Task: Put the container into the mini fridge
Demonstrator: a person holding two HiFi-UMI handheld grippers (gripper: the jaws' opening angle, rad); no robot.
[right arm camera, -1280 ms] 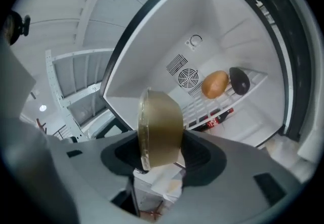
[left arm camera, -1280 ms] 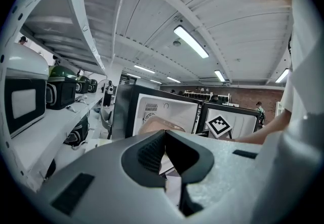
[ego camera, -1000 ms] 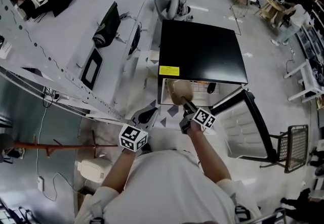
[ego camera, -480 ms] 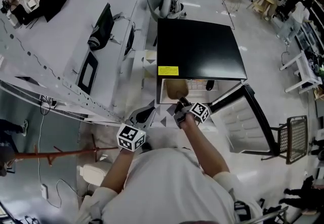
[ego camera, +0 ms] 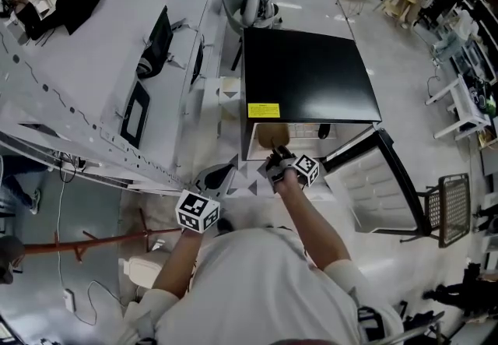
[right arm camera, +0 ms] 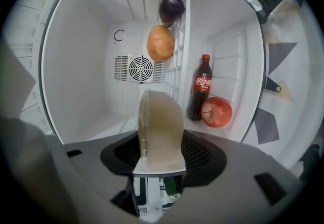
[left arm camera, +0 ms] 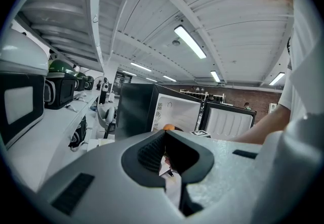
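Observation:
The container (right arm camera: 161, 129) is a translucent tan tub, held on edge with my right gripper (right arm camera: 160, 165) shut on its near end. In the head view it (ego camera: 271, 135) sits at the mouth of the mini fridge (ego camera: 307, 75), a black box with a white inside, just ahead of my right gripper (ego camera: 282, 166). The fridge door (ego camera: 376, 189) hangs open to the right. My left gripper (ego camera: 214, 180) hangs low at the left, away from the fridge. Its jaws (left arm camera: 164, 134) meet at the tips with nothing between them.
Inside the fridge are a cola bottle (right arm camera: 201, 86), a red apple (right arm camera: 217, 112), a tan round fruit (right arm camera: 160, 42) and a dark plum (right arm camera: 172, 8) by a wire shelf (right arm camera: 180, 66). A white workbench (ego camera: 117, 63) runs along the left. A wire basket (ego camera: 454, 207) stands right of the door.
My right gripper has carried the container a little further into the fridge mouth. The left gripper has hardly moved.

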